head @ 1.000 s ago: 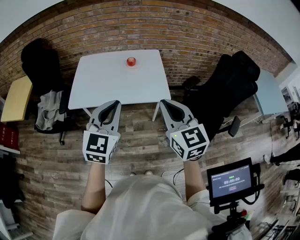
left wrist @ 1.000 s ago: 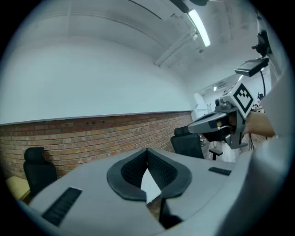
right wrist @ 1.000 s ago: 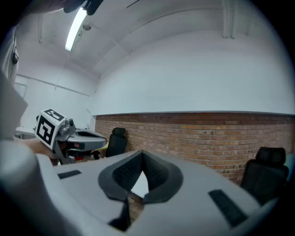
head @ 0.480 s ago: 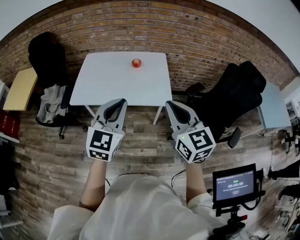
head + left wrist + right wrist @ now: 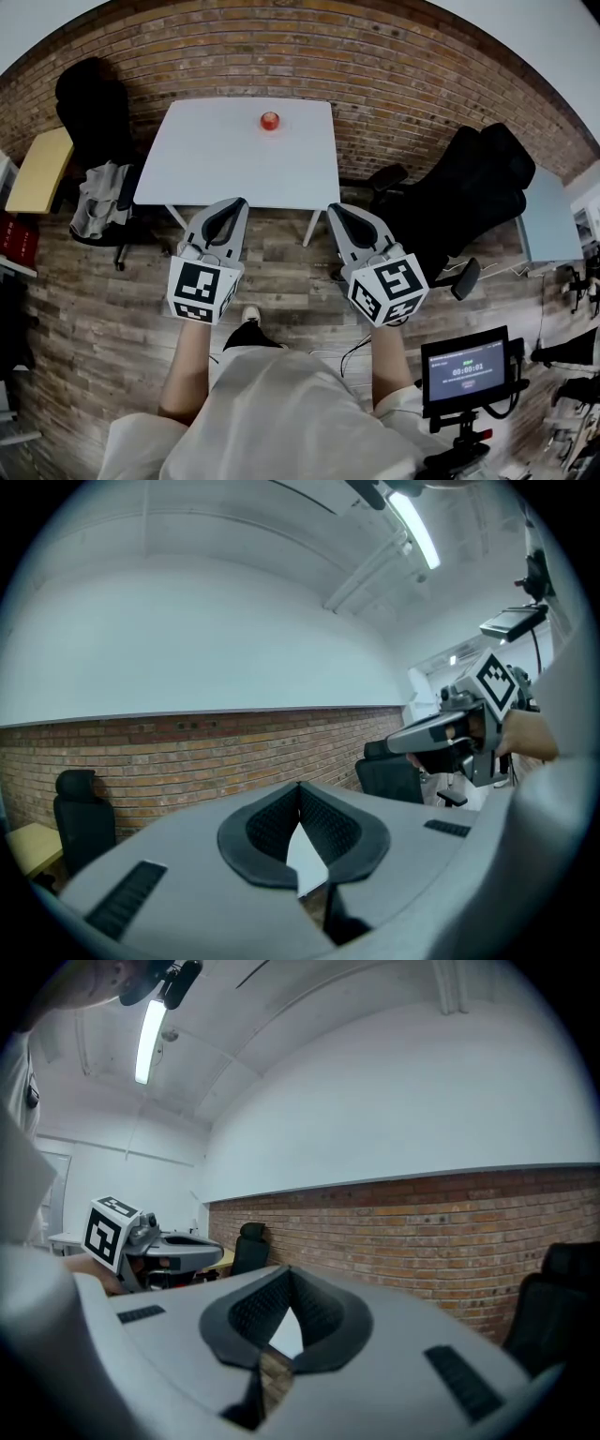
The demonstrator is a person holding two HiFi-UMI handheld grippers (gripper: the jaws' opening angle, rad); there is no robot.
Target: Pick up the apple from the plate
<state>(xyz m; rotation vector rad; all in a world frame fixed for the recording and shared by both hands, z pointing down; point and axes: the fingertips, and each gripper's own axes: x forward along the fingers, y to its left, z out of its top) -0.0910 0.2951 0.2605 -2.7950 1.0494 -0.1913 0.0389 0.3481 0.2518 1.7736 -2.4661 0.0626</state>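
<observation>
Nearest, the left gripper (image 5: 234, 203) and right gripper (image 5: 337, 210) are held level, side by side, both clenched on nothing. Well beyond them the apple (image 5: 270, 120) sits by the white bench's (image 5: 206, 169) far edge, straight ahead, slightly nearer the left gripper's line.

The person holds both arms out in front, side by side and at about the same height. The left tongs (image 5: 234, 206) point forward, roughly level, closed tip to tip and holding nothing. The right tongs (image 5: 336, 211) are also closed and empty, and they angle slightly toward the left pair. The left forearm (image 5: 186, 366) and right forearm (image 5: 386, 366) are bare and run back toward the body.
</observation>
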